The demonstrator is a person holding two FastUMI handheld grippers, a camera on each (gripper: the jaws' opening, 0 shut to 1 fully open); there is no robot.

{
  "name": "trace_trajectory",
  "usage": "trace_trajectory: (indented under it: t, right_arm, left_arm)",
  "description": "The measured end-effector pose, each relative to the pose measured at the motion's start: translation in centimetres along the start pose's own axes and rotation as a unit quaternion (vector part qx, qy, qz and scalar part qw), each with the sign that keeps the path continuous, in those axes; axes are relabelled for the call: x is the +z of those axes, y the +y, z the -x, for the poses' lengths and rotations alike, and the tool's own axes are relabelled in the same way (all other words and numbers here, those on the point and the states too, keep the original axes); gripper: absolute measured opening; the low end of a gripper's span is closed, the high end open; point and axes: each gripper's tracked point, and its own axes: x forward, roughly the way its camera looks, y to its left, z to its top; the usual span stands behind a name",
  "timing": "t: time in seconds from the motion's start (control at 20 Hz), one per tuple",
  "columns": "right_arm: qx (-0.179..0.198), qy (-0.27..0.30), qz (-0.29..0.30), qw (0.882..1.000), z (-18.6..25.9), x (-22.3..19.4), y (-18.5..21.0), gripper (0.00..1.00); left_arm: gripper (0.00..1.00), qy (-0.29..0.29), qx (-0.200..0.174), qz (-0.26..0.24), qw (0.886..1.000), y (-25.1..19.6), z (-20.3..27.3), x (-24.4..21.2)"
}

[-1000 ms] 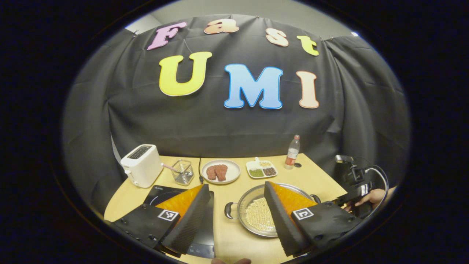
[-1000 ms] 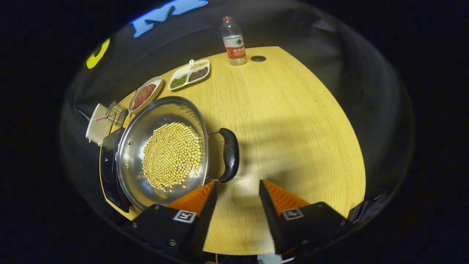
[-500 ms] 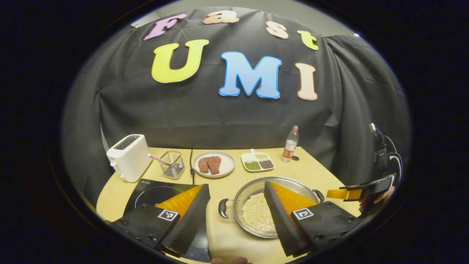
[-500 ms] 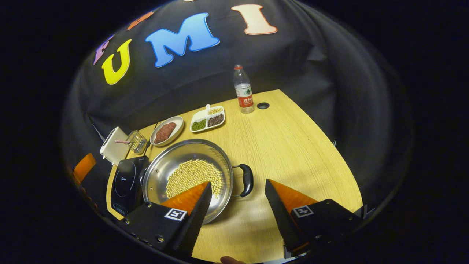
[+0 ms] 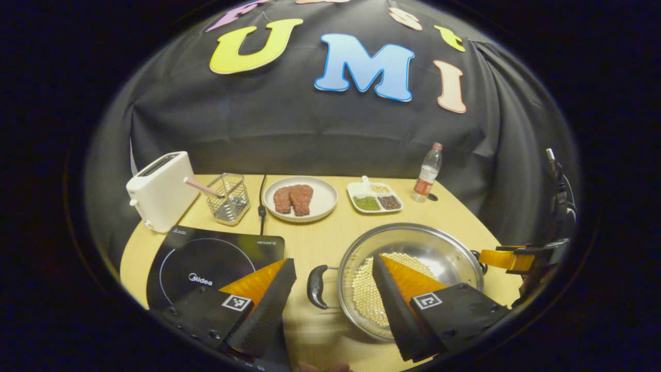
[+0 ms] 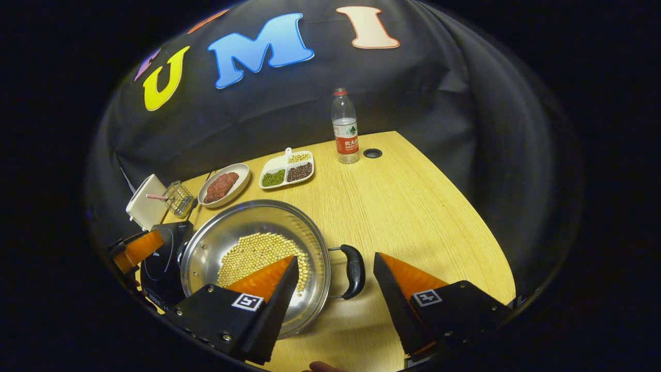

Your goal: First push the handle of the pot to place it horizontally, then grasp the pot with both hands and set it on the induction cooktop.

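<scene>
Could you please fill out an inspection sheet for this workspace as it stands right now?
Surface: wooden table, bare on the right side.
Job's things: steel pot holding soybeans, black handle on each side; induction cooktop beside it, unoccupied.
Clutter: toaster, wire basket, plate of meat, divided dish, water bottle.
Grippers: left gripper open, straddling the left handle; right gripper open, straddling the right handle; neither is closed on it.
Cables: black cord behind the cooktop.
Surroundings: black cloth wall.
</scene>
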Motion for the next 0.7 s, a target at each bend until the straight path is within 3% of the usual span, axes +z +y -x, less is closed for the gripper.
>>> trace_trajectory:
  t: [0.2,0.7]
  right_arm:
    - [-0.011,0.013,-0.002,1.0,-2.2,-0.9,0.3,0.89]
    - [-0.022,0.048,-0.013,0.999,-5.0,-3.4,0.0,0.89]
  left_arm:
    - [0.99,0.033,0.006,0.008,0.999,1.3,-3.2,-2.1]
    - [0.98,0.077,-0.002,-0.022,0.997,1.6,-5.7,-4.9]
